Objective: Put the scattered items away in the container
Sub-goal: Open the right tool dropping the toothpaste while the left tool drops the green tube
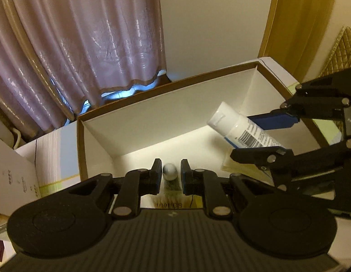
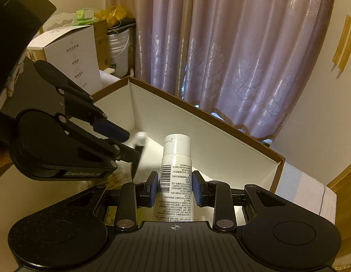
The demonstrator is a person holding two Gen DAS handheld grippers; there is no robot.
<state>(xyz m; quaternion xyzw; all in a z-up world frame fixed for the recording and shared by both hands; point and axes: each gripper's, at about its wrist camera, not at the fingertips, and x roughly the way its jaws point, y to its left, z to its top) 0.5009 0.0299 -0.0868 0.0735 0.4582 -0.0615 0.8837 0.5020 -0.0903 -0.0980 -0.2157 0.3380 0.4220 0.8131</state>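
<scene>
Holding one white tube [image 2: 176,176], one box [image 2: 220,136], two grippers

The left gripper [image 2: 132,146] body reads "GenRobot.AI"; a packet [image 1: 168,204] beneath shows what looks like "100PCS".

1 open white box [image 1: 166,111] with a brown rim. 1 white tube [image 2: 176,174] with a barcode. 1 small silvery round-ended item [image 1: 170,171]. 2 black grippers, each with 2 blue-padded fingers [image 1: 185,176]. 1 flat yellowish packet [image 1: 239,165] on the box floor, by the right-hand wall.
</scene>
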